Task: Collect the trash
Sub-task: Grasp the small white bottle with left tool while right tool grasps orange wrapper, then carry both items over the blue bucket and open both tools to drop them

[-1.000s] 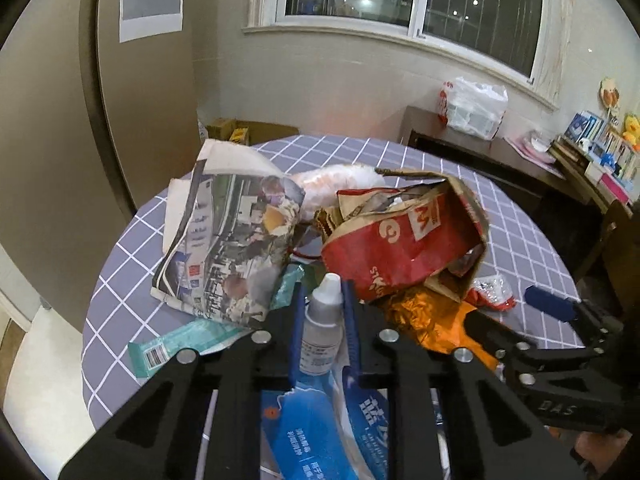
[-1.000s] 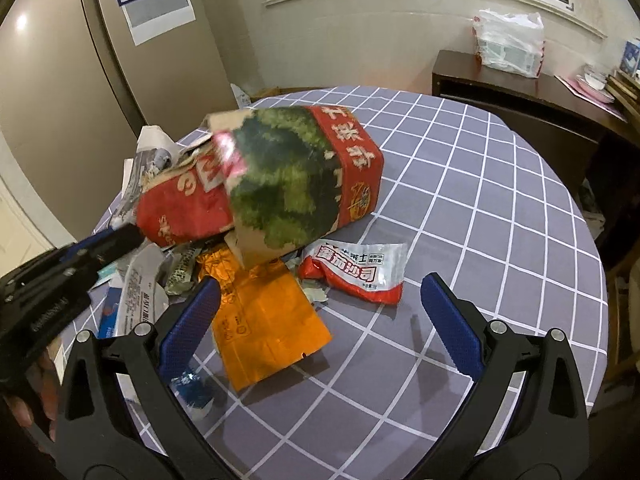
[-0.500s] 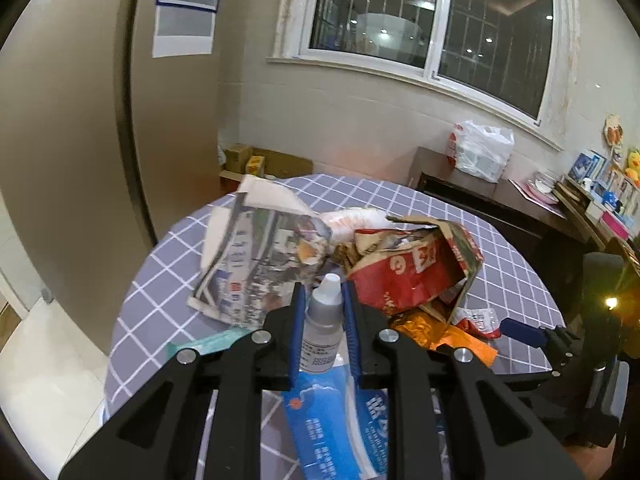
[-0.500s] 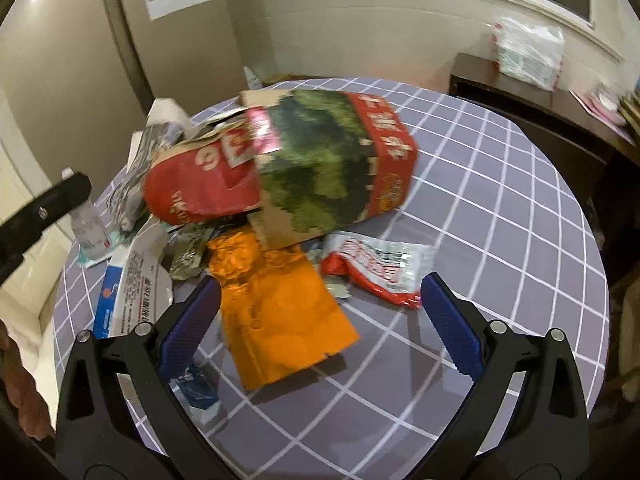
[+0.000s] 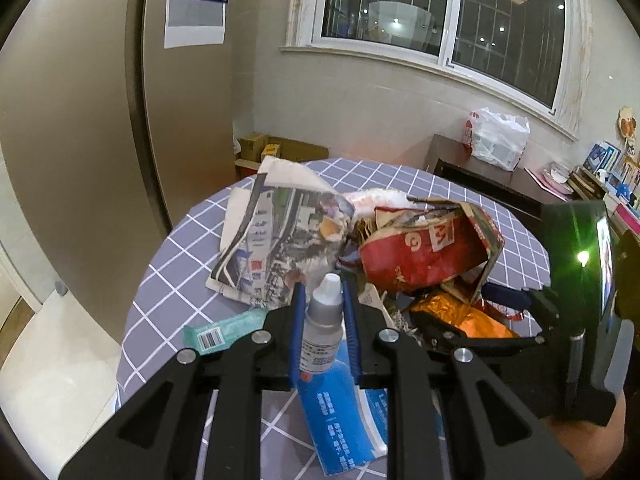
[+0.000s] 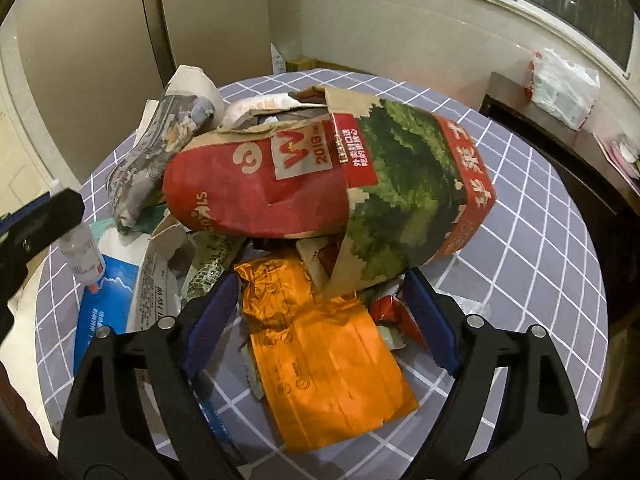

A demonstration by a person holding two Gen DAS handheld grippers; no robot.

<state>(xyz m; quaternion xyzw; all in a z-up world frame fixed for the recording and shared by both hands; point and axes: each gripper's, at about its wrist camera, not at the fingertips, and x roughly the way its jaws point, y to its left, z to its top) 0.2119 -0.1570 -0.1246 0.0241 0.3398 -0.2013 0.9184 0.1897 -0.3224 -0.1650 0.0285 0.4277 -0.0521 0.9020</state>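
My left gripper (image 5: 323, 322) is shut on a small white dropper bottle (image 5: 323, 330) and holds it above the table; the bottle also shows in the right wrist view (image 6: 82, 254). My right gripper (image 6: 320, 320) is open, its blue pads either side of an orange foil wrapper (image 6: 324, 356) that lies flat below a crumpled red and green paper bag (image 6: 340, 196). The bag (image 5: 432, 252) lies on its side beside a crumpled newspaper (image 5: 280, 244). A red snack wrapper (image 6: 394, 312) is partly hidden under the bag.
A round table with a grey checked cloth (image 6: 532, 248) holds the heap. A blue packet (image 5: 344, 412) and a teal wrapper (image 5: 224, 330) lie near the front edge. A dark sideboard with a white plastic bag (image 5: 496, 142) stands behind. A tall beige door (image 5: 80, 120) is at left.
The left gripper has lifted and drawn back with the bottle. The right gripper has moved forward and lower, so its pads now flank the orange wrapper under the bag.
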